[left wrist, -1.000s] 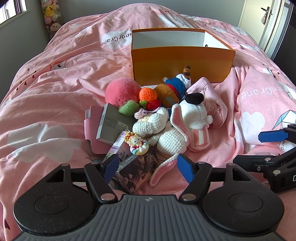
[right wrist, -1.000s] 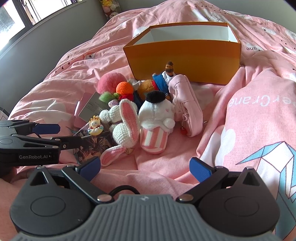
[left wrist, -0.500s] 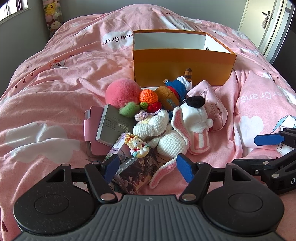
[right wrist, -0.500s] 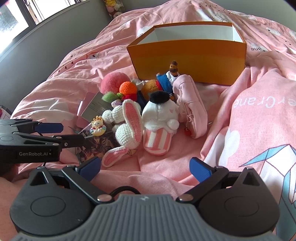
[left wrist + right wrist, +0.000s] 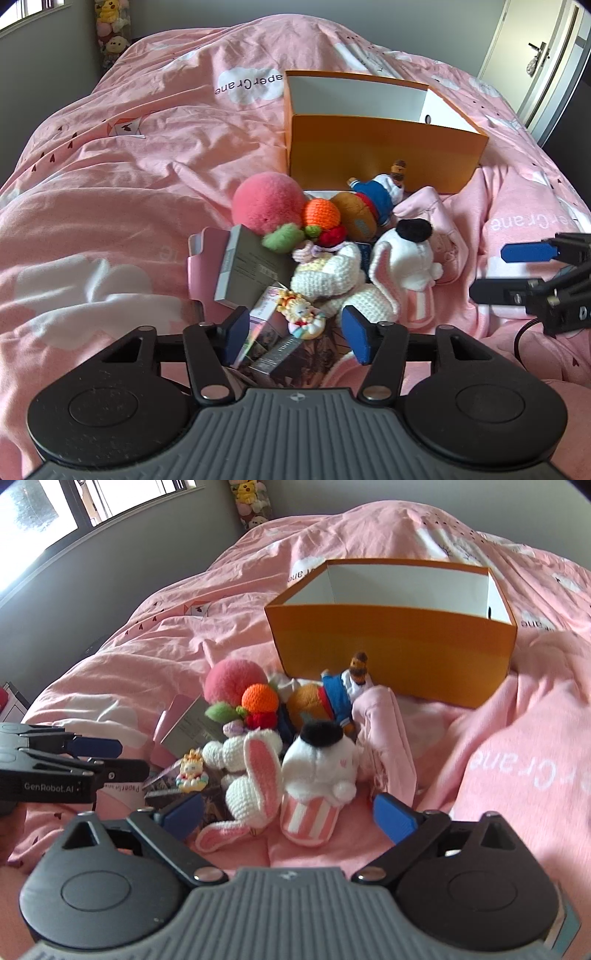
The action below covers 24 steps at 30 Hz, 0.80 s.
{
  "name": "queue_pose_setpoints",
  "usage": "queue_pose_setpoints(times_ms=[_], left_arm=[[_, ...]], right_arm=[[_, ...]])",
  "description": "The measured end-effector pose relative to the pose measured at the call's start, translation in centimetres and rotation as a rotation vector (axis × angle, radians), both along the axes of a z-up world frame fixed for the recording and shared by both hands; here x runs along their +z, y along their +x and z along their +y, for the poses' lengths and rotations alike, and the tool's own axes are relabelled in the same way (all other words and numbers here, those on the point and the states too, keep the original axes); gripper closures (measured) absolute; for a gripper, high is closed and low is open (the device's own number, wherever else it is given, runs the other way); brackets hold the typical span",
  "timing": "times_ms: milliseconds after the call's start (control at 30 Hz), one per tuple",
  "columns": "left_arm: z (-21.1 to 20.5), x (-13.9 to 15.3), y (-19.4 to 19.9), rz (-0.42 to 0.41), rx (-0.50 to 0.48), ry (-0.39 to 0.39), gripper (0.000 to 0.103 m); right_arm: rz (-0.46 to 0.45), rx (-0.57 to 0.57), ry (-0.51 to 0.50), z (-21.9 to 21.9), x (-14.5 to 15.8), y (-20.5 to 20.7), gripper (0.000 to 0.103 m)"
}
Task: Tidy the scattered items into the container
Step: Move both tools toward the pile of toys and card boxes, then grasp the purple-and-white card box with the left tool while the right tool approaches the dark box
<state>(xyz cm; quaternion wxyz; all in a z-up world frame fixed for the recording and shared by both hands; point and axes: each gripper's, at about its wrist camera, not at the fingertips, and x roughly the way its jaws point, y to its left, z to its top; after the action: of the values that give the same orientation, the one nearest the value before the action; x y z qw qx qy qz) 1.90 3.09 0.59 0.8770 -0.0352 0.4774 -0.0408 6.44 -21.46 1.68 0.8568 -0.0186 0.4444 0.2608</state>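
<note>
Hiding under crochet rabbit [image 5: 332, 280]: dark box [image 5: 258, 266], partly covered.

Right gripper [image 5: 290, 814] sat low over the pink duvet-covered bed [image 5: 517, 775], jaws closing, nothing between the blue pads yet. Just ahead: white plush toy with black cap in a pink-striped cup [image 5: 317, 771], touching the white crocheted rabbit with pink ears [image 5: 251, 771] beside it. Behind them lay an orange crocheted ball [image 5: 259, 698], a fluffy pink pom-pom [image 5: 231, 677], a blue-jacketed doll [image 5: 343, 690] and a pink fabric pouch [image 5: 388, 738]. The open orange cardboard box [image 5: 391, 646] stood further up the bed, white inside. Left gripper [image 5: 110, 755] reached in from the left edge, near a small colourful figurine [image 5: 190, 773].
</note>
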Motion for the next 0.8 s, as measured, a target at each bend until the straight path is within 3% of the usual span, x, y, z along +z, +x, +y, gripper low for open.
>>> queue_pose_setpoints(times_ms=[67, 167, 433, 600, 800], left_arm=[[0.6, -0.3, 0.6, 0.018, 0.018, 0.009, 0.048], [1.5, -0.6, 1.3, 0.038, 0.046, 0.012, 0.057], [3.0, -1.9, 3.0, 0.091, 0.058, 0.007, 0.066], [2.7, -3.1, 3.2, 0.147, -0.004, -0.015, 0.067], [2.3, -5.1, 3.5, 0.221, -0.034, 0.036, 0.067]], right_arm=[[-0.005, 0.012, -0.007, 0.7, 0.1, 0.9, 0.028], [-0.009, 0.052, -0.007, 2.2, 0.0, 2.0, 0.039], [0.033, 0.198, 0.035, 7.4, -1.1, 3.9, 0.064], [0.107, 0.271, 0.014, 9.9, -3.3, 3.6, 0.069], [0.203, 0.277, 0.017, 10.3, -5.4, 3.4, 0.069]])
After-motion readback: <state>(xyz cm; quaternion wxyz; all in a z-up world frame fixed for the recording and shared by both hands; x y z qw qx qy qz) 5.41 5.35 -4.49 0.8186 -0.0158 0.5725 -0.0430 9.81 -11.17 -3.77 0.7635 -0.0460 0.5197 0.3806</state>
